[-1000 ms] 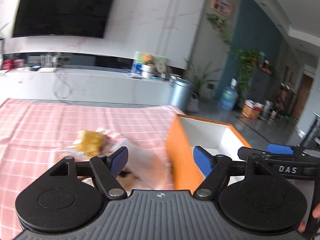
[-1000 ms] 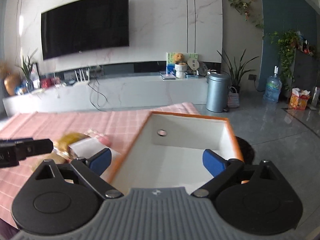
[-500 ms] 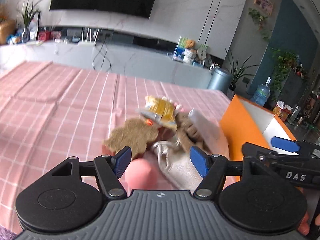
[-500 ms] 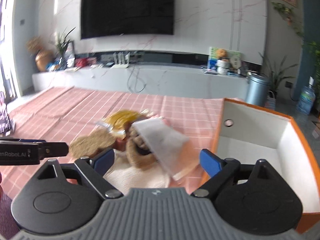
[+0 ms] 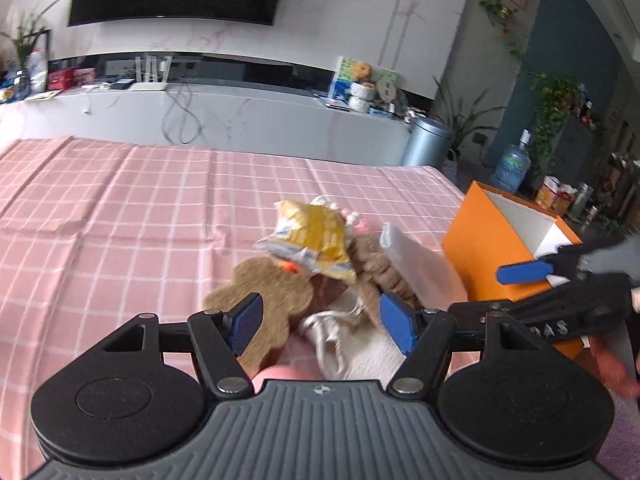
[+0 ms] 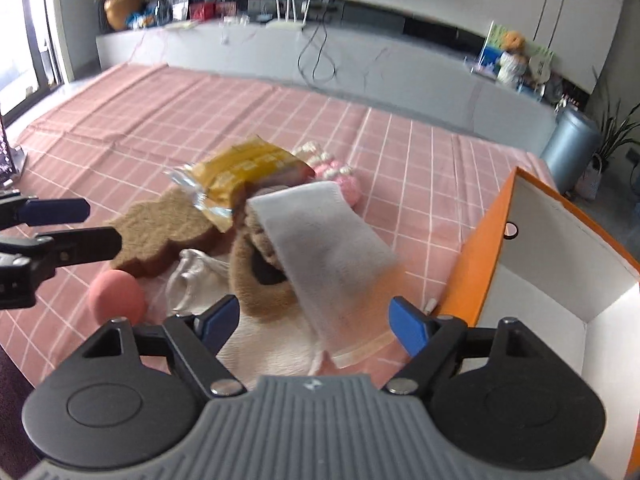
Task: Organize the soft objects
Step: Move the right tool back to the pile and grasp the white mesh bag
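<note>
Right wrist view: the soft things (image 6: 256,232) are heaped just left of the box (image 6: 560,264), within easy reach of it. Nothing is held: the right gripper (image 6: 314,316) is closing, empty, above the heap; the left gripper (image 5: 320,318) is kept open beside it.

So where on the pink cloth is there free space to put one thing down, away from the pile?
The pink checked cloth lies bare left of and behind the pile, toward the white counter. It is crowded around the yellow packet, brown sponge and white pouch, up to the orange box.
</note>
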`<state>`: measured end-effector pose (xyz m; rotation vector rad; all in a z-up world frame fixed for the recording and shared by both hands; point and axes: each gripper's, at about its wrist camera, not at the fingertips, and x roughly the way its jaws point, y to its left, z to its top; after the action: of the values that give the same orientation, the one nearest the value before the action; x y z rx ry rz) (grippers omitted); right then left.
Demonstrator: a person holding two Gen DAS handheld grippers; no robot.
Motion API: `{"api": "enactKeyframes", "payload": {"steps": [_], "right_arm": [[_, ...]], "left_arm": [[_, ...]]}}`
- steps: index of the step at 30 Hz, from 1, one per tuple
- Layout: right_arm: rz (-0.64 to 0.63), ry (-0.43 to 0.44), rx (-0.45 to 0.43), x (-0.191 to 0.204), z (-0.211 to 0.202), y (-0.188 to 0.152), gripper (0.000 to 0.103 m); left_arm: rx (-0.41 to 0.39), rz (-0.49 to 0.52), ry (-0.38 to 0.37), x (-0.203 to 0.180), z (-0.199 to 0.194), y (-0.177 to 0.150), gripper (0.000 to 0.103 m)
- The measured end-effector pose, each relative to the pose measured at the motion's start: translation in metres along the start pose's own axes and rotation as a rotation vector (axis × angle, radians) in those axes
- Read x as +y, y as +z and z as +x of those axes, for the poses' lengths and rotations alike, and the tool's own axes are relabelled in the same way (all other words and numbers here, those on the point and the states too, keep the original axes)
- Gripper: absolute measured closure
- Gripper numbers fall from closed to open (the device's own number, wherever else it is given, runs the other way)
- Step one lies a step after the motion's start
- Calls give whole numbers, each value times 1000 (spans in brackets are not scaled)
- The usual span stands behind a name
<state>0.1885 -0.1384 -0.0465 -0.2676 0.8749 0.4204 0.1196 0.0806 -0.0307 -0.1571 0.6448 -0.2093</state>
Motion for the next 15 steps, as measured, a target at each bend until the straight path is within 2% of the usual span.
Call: {"api": "enactKeyframes", "payload": {"steps": [9,11,15], "right_arm": [[-88,80,167,-29,49,40,21],[-129,67,180,-28,58,47,18],[-158,103,212,-28,73,53,27]], "left_arm": [[62,99,20,-6,49,29,19],[71,116,8,-9,54,32,19],[96,118,-27,-13,61,31,19]]}}
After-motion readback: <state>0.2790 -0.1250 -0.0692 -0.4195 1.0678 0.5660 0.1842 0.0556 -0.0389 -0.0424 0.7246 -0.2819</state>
